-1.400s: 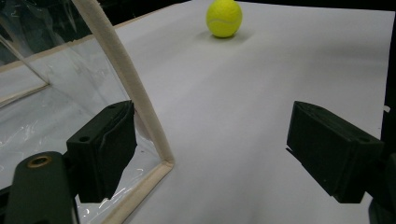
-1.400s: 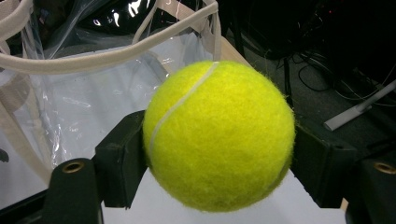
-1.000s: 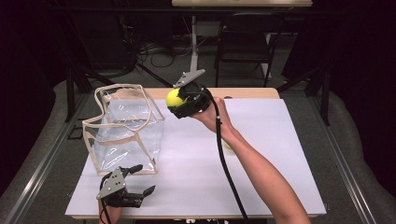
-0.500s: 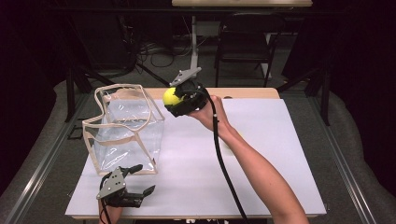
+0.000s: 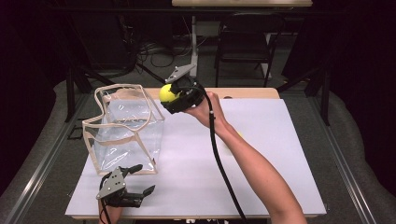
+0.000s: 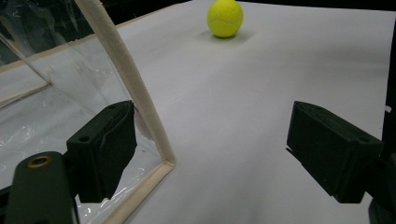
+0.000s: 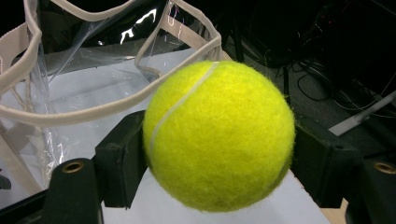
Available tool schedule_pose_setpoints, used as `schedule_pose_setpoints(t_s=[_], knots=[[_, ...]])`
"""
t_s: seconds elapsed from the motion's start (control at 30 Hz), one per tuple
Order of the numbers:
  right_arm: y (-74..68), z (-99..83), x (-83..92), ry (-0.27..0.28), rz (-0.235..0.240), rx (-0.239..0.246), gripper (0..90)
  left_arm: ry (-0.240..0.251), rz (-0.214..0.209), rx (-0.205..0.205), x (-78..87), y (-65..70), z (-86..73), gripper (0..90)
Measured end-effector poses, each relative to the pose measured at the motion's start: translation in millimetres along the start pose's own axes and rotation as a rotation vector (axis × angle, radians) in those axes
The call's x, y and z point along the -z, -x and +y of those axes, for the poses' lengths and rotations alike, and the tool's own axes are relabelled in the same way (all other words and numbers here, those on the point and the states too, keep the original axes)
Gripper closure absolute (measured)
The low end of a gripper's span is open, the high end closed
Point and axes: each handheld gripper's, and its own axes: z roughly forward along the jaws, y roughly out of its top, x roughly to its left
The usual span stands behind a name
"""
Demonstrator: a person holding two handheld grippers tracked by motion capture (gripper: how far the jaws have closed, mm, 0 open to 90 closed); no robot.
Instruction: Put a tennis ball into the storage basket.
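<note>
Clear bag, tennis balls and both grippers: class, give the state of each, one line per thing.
Clear bag: upright on the white table, mouth open, nothing visible inside.
Held tennis ball: clamped, raised beside the bag's rim.
Right gripper: shut on that ball.
Second tennis ball: loose on the table.
Left gripper: open, one jaw against the bag's corner.

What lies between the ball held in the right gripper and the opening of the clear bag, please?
Nothing: in the right gripper view, only open air separates the tennis ball from the clear bag rim just beyond it.
</note>
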Motion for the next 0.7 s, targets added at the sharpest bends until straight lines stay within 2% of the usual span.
schedule_pose_setpoints(t_s=[0.7], knots=[[0.1, 18.2, -3.9, 0.010, 0.004, 0.009, 26.1, 0.002, 0.000, 0.002, 0.0, 0.0, 0.2, 15.8]])
